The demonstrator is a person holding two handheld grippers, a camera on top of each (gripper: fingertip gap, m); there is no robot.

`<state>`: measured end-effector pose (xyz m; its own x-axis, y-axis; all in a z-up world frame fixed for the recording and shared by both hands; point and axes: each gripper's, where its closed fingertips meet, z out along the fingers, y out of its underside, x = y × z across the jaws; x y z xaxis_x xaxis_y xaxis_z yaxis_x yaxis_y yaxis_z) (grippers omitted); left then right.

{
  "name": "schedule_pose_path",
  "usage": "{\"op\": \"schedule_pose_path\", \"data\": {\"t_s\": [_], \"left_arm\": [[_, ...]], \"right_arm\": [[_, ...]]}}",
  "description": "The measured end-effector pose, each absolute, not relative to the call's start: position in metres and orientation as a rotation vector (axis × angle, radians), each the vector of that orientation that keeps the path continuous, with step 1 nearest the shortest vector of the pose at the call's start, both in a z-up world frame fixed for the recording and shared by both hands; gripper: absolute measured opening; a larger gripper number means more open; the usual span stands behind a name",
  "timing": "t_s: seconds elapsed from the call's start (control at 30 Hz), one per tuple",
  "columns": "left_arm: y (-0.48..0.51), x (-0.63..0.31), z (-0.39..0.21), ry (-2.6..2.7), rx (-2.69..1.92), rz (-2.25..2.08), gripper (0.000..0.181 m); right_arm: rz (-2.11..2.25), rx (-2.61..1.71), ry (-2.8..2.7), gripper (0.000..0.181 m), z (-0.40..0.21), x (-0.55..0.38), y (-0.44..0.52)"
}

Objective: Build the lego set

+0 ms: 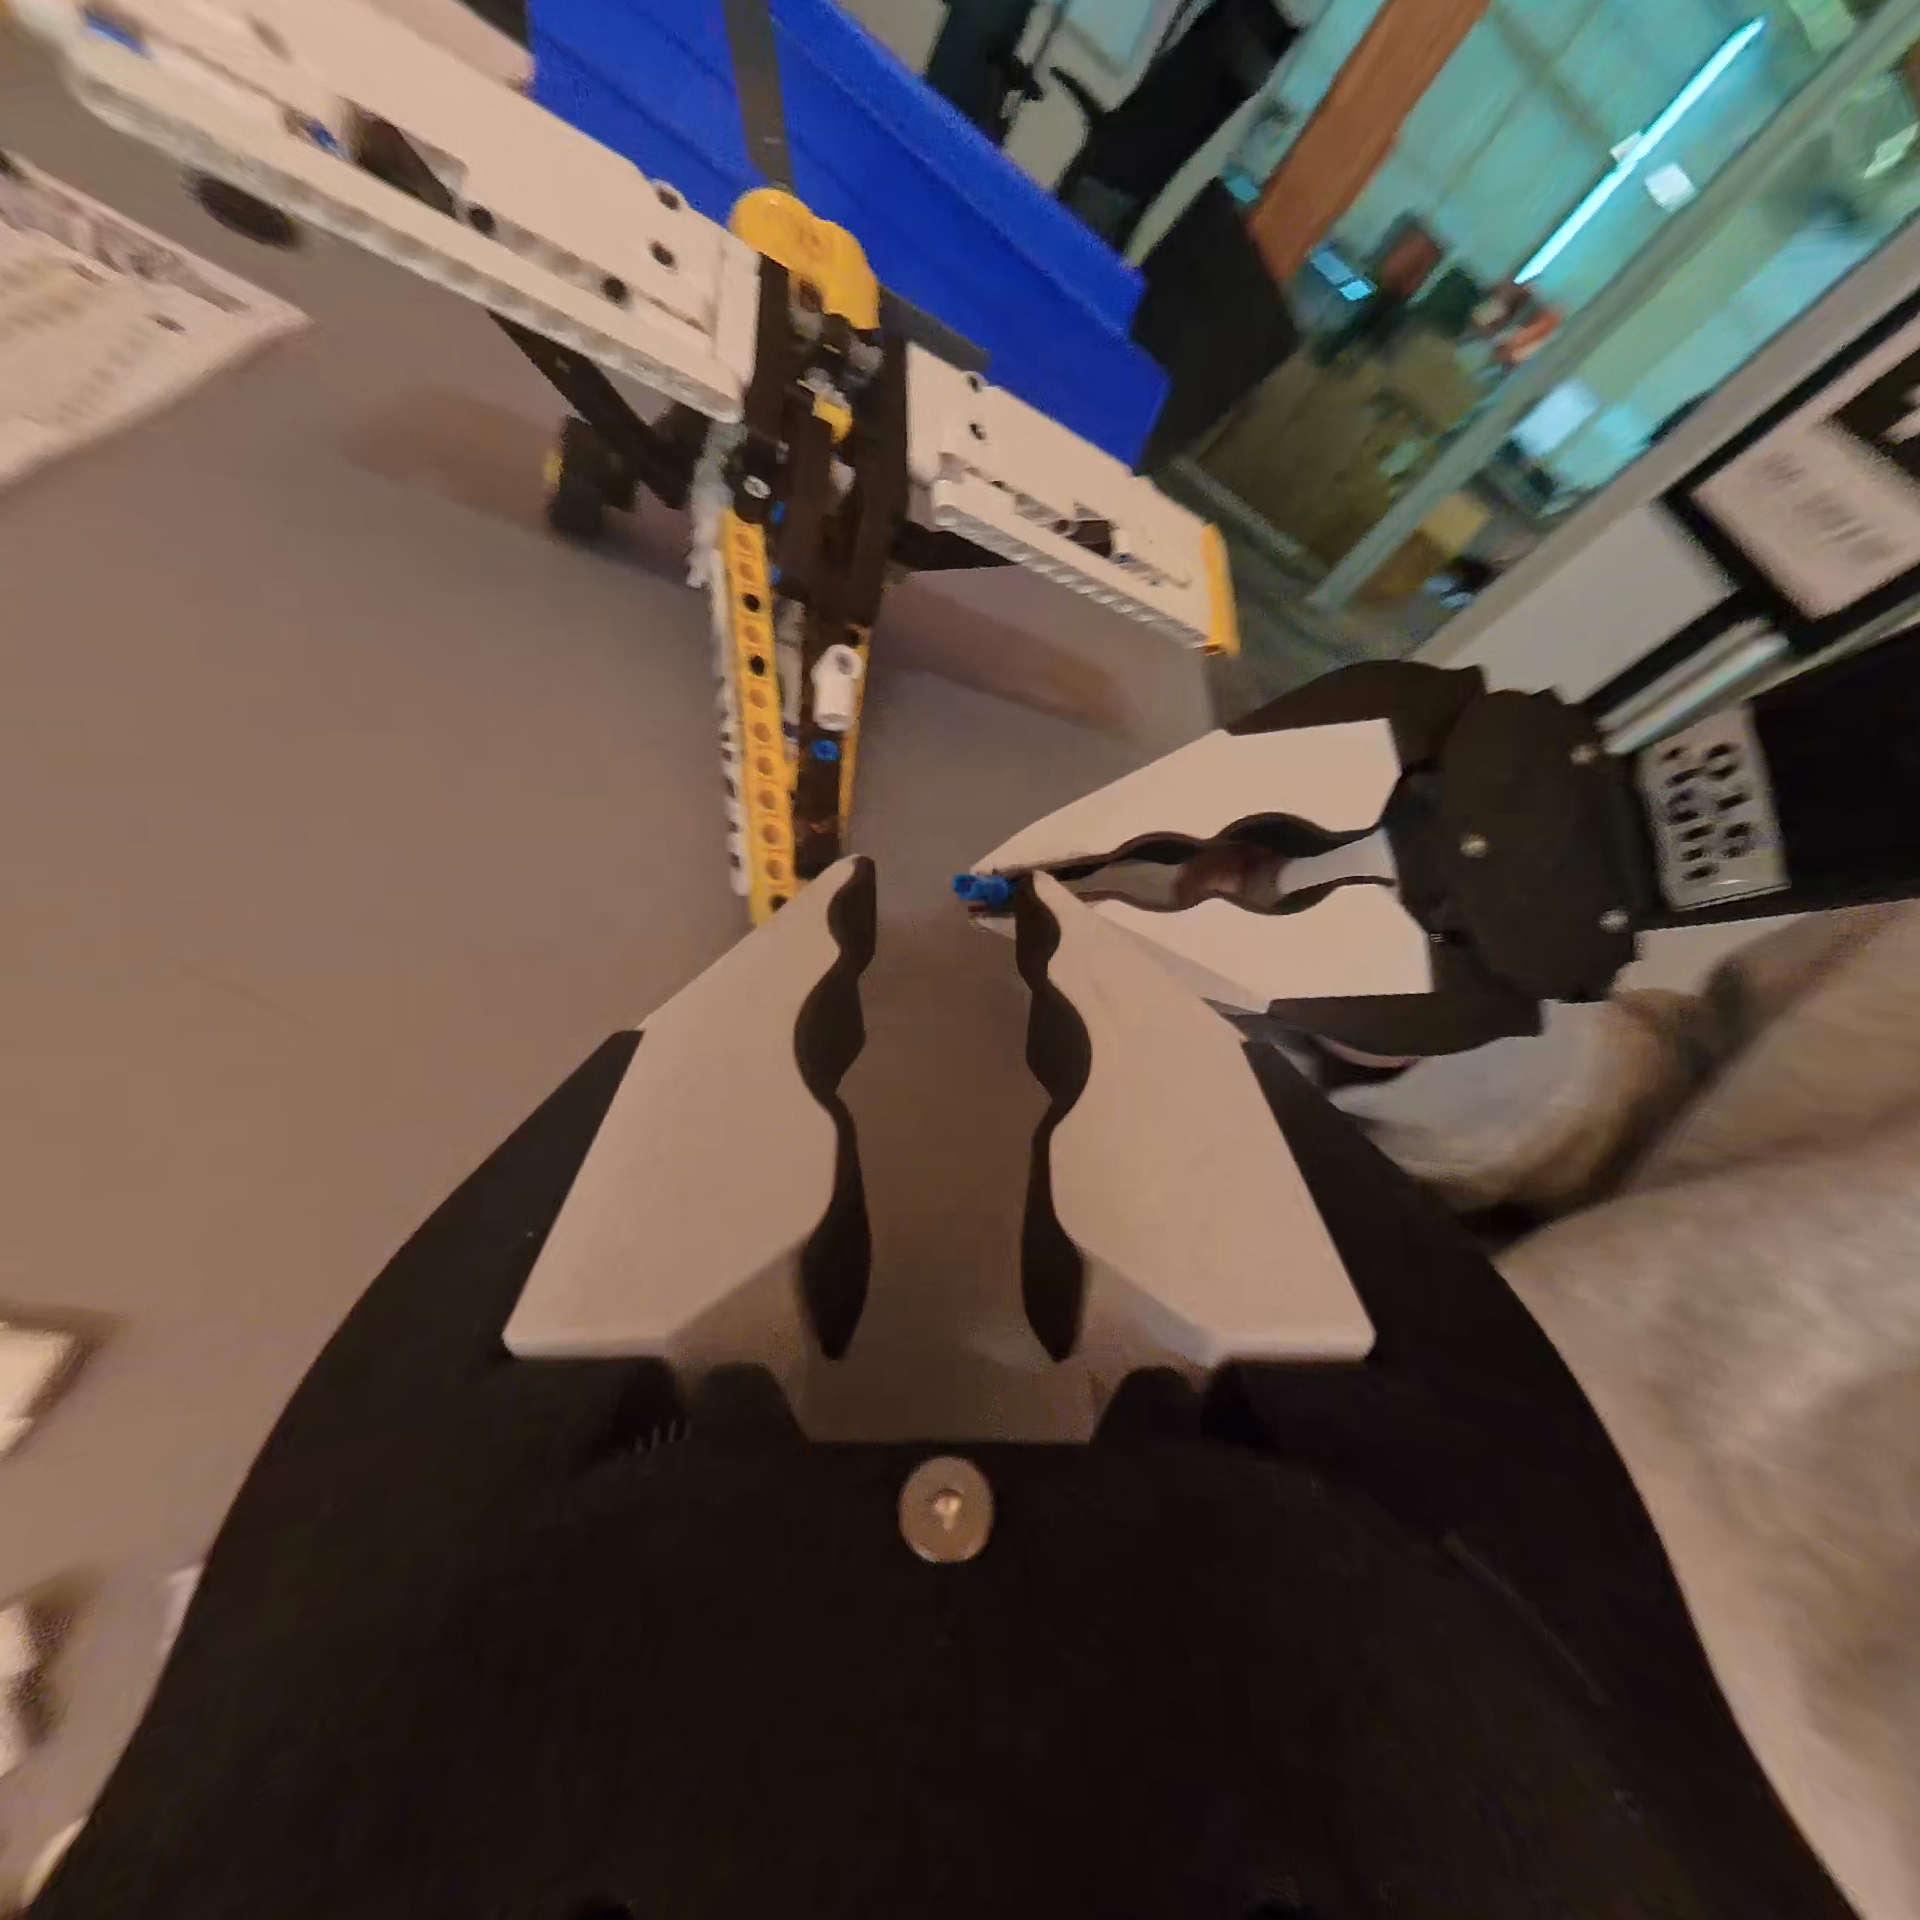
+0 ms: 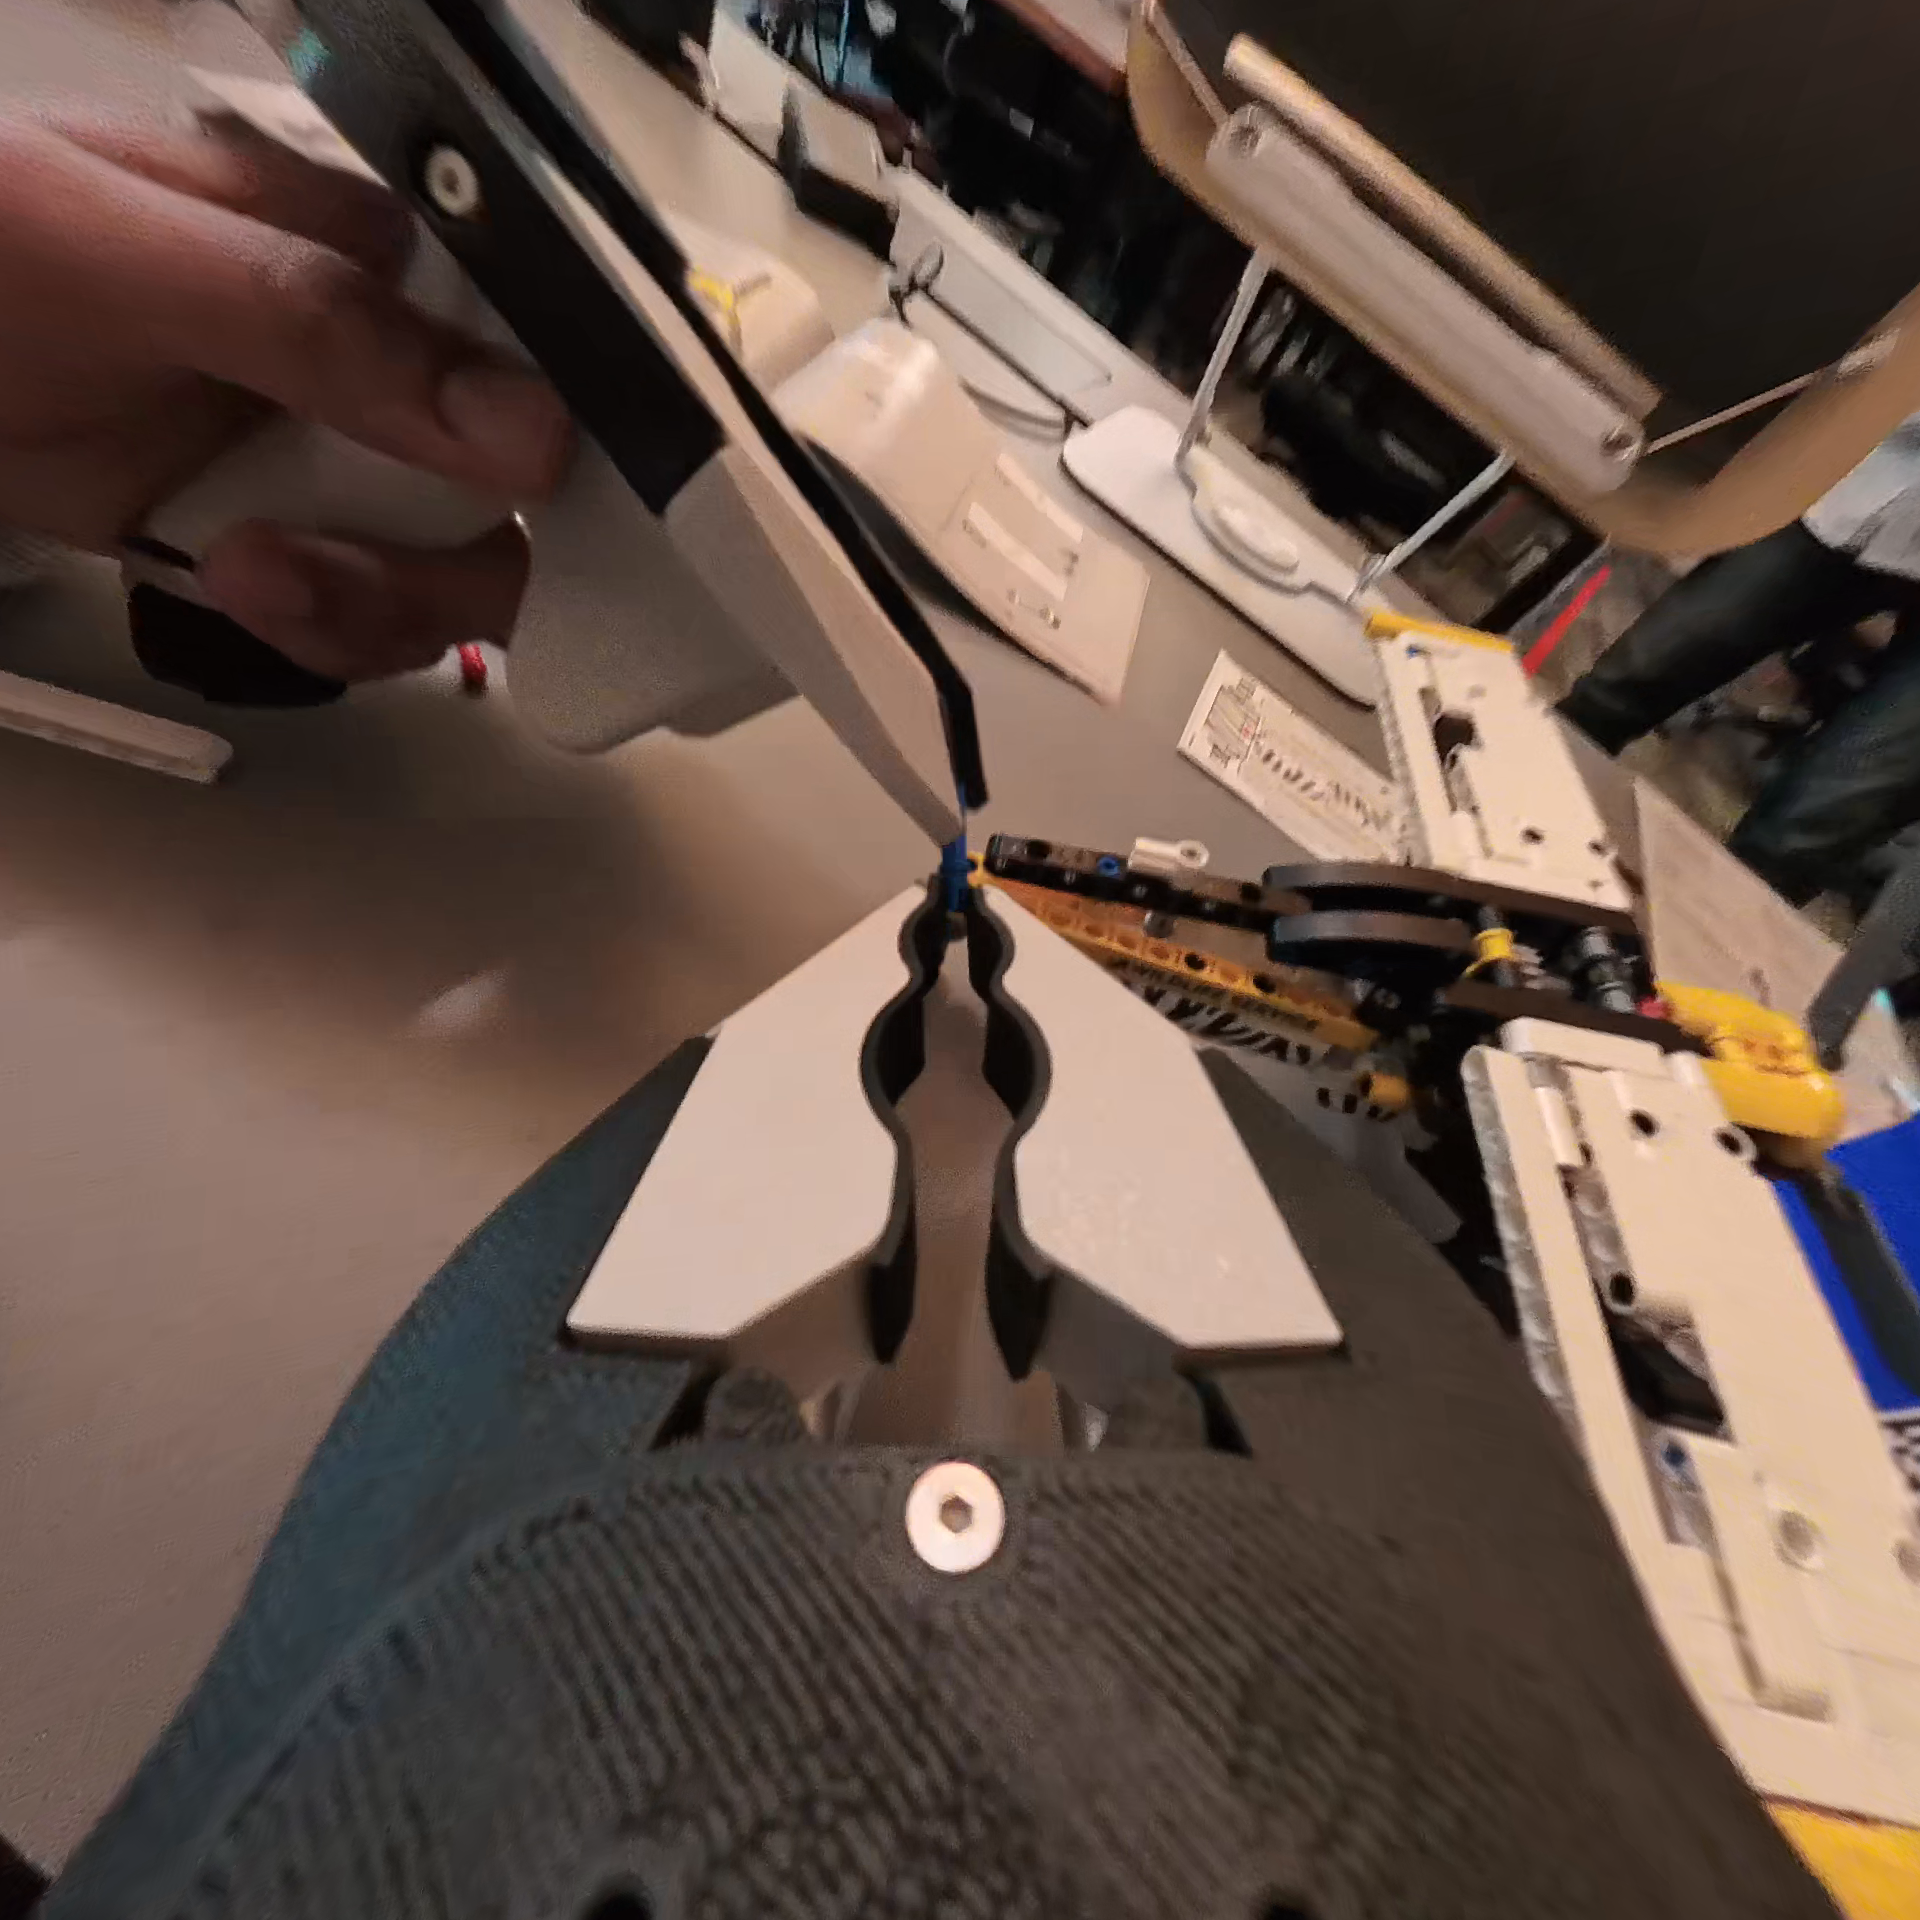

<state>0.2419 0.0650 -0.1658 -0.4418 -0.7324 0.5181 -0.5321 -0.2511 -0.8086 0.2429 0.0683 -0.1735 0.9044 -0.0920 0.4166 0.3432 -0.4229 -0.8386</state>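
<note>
I see the blue pin (image 1: 980, 886) pinched at the tips of my right gripper (image 2: 948, 902); its jaws are closed on the pin, which projects beyond them. My left gripper (image 1: 940, 883) has its jaws parted with nothing between them; its right fingertip sits just beside the pin. The lego model (image 1: 800, 540), yellow, black and white, rests on the grey desk (image 1: 312, 779) beyond both grippers; its yellow beam (image 1: 758, 727) points toward them. A blue bin (image 1: 914, 208) stands behind the model; a printed instruction sheet (image 1: 94, 312) lies on the desk near the white wing panel (image 1: 416, 208). A hand (image 2: 260, 364) holds the left gripper's handle.
</note>
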Motion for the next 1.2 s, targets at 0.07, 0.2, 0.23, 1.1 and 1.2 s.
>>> {"op": "schedule_pose_path", "data": {"t_s": [0.07,0.2,0.23,1.1,1.2], "left_arm": [[0.059,0.237,-0.16,1.806,-1.587,-1.929,0.019],[0.049,0.229,-0.145,1.786,-1.607,-2.203,0.004],[0.048,0.227,-0.141,1.777,-1.606,-2.272,0.004],[0.04,0.213,-0.119,1.6,-1.708,-2.945,0.0],[0.04,0.213,-0.122,1.607,-1.717,-2.93,0.0]], "right_arm": [[-0.5,-1.902,-0.214,0.003,-0.164,0.239,0.067],[-0.528,-1.839,-0.266,0.003,-0.152,0.234,0.062],[-0.511,-1.813,-0.271,0.003,-0.148,0.231,0.061],[-0.303,-1.652,-0.286,0.004,-0.122,0.213,0.051],[-0.309,-1.636,-0.287,0.002,-0.119,0.213,0.05]]}}
